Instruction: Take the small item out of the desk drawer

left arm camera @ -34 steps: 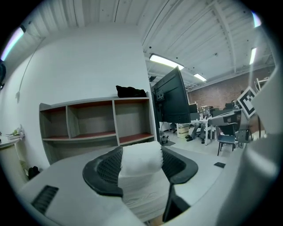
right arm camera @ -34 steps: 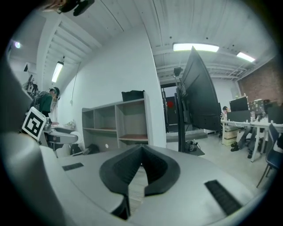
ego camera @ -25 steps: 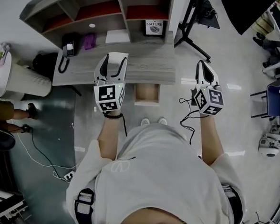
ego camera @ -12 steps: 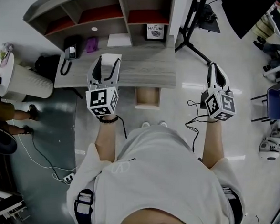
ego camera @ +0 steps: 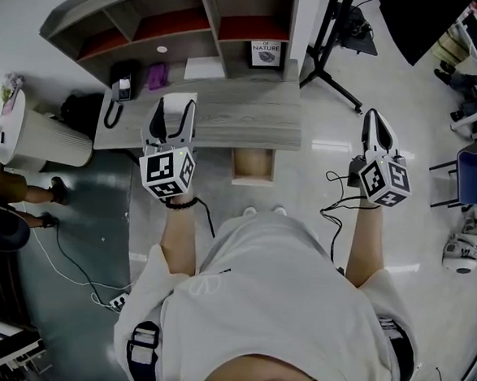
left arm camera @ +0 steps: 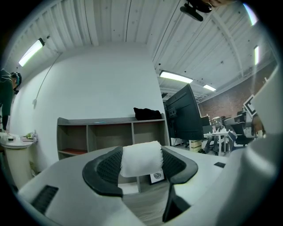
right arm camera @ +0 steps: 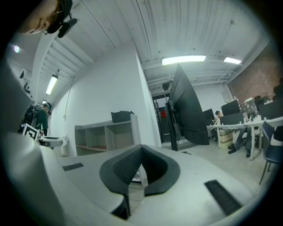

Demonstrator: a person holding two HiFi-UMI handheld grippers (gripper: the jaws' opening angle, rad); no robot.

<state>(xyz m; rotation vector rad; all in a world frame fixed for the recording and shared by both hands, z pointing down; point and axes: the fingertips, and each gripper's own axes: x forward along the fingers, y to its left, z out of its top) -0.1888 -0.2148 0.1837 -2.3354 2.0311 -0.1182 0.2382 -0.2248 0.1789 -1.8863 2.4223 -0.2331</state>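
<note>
My left gripper (ego camera: 172,114) hangs level over the left part of the grey desk (ego camera: 252,113), shut on a small white cloth-like item (ego camera: 173,106). In the left gripper view the white item (left arm camera: 140,158) fills the gap between the dark pads (left arm camera: 106,170) of the left gripper (left arm camera: 140,162). To the right of the desk, above the floor, my right gripper (ego camera: 376,128) is shut with nothing in it. In its own view the right gripper (right arm camera: 140,171) shows its jaws meeting at the tips. The wooden drawer (ego camera: 251,164) stands pulled out below the desk's front edge.
A shelf unit (ego camera: 177,18) lines the back of the desk, with a black phone (ego camera: 120,84), a purple object (ego camera: 155,75), a white sheet (ego camera: 200,63) and a small picture card (ego camera: 264,51). A white bin (ego camera: 31,134) stands at left, a black stand (ego camera: 331,37) and a chair (ego camera: 472,165) at right.
Both grippers have drifted apart: the left one with the white item moved left, the right one moved right, away from the desk's edge. The drawer stays pulled out.
</note>
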